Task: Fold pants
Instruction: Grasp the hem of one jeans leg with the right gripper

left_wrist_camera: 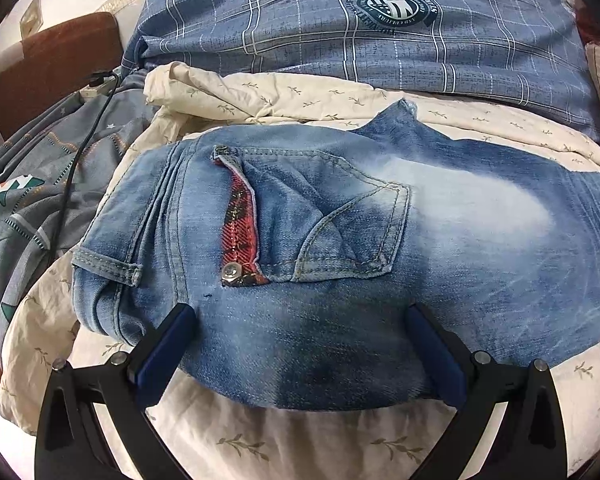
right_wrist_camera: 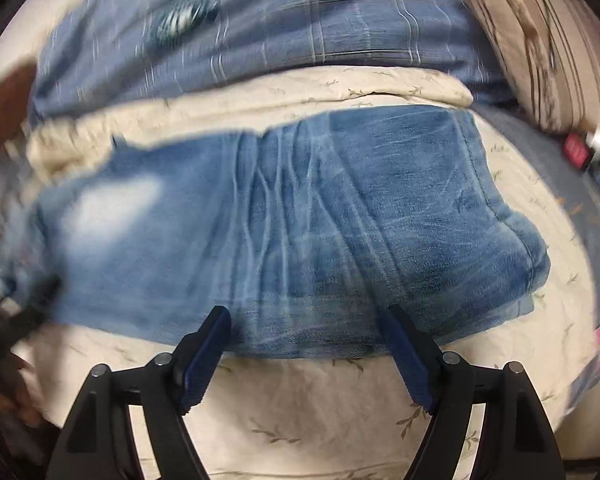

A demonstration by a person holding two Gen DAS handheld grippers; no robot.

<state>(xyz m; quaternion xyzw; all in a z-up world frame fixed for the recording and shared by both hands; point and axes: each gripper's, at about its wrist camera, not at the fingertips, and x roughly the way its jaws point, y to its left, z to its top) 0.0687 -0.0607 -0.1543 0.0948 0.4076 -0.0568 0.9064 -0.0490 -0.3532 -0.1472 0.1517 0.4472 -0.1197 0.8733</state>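
I've got both claws spread wide at the near edge of the jeans (left_wrist_camera: 340,240) on the bed (left_wrist_camera: 300,440), left claw (left_wrist_camera: 300,320) by the pocket (left_wrist_camera: 324,216), right claw (right_wrist_camera: 306,320), blurry, probably lining up the next fold.

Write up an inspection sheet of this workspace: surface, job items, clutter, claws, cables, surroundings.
Surface: cream leaf-print bedsheet, wrinkled.
Job's things: faded blue denim jeans lying folded across the sheet; back pocket with red plaid lining faces up.
Clutter: blue plaid quilt behind the jeans; grey star-print fabric at the left; striped beige pillow at the right.
Claws: left claw open, fingers straddling the jeans' near edge; right claw open, likewise at the near edge.
Cables: thin black cable trailing over the grey fabric.
Surroundings: brown wooden headboard at far left; right view is blurred.
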